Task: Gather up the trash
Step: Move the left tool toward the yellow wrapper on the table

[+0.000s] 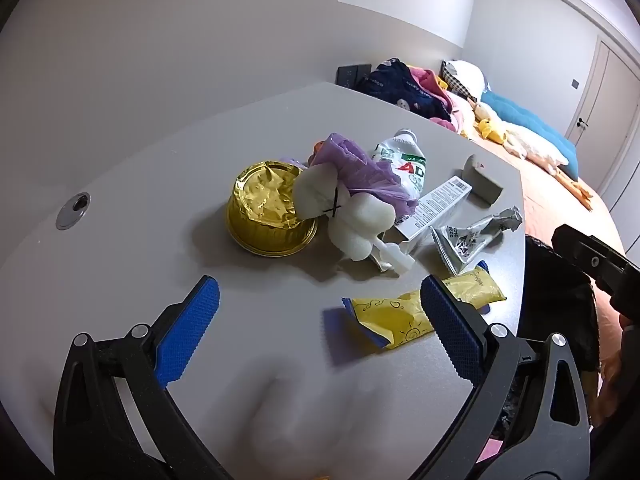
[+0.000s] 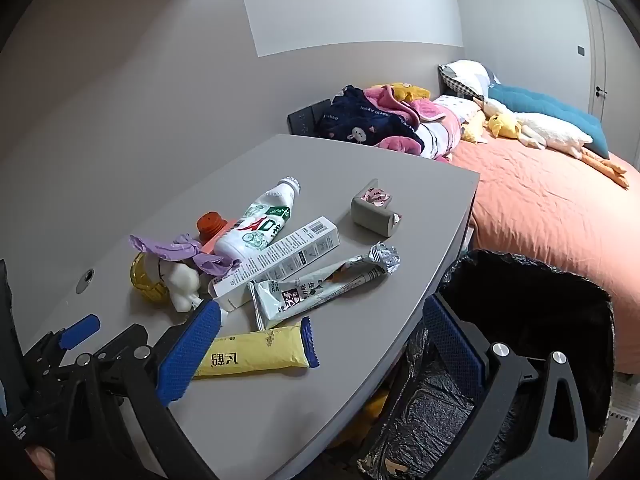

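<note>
On grey table: bottle reads "AD"; yellow wrapper. Left tongs, right tongs both wide, empty.

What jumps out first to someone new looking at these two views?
A heap of trash sits mid-table: a gold foil cup, a white drink bottle lying on its side and a long carton. Nearest the open left gripper lies a yellow wrapper. Off the table's right edge stands a black-lined bin, below the open right gripper.
</note>
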Demonstrator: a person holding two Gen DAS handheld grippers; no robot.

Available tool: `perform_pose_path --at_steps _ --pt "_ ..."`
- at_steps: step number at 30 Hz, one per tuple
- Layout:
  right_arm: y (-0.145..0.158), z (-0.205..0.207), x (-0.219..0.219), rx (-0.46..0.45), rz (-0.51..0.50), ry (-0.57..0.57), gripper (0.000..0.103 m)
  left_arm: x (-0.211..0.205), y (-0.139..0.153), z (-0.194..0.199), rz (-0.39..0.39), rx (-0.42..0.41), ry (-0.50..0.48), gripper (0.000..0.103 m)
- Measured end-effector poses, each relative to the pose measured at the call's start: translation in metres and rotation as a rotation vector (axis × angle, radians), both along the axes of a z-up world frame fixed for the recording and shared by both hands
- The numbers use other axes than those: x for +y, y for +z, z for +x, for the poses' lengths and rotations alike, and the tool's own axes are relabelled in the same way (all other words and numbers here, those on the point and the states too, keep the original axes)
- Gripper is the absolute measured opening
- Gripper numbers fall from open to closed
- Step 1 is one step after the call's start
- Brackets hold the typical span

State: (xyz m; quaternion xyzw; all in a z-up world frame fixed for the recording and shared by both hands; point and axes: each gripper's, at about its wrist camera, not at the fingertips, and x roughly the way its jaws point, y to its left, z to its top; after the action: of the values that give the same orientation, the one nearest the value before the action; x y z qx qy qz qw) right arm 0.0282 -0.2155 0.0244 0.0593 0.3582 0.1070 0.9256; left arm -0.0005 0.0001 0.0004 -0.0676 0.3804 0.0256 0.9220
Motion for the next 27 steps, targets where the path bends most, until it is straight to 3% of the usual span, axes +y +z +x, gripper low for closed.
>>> perform_pose_path --at_steps 27 --pt "0.0010 -0.0039 -0.0029 0.000 -0.010 0.000 0.101 -0.0039 0.0079 -0.0047 0.011 0.002 -0.034 0.097"
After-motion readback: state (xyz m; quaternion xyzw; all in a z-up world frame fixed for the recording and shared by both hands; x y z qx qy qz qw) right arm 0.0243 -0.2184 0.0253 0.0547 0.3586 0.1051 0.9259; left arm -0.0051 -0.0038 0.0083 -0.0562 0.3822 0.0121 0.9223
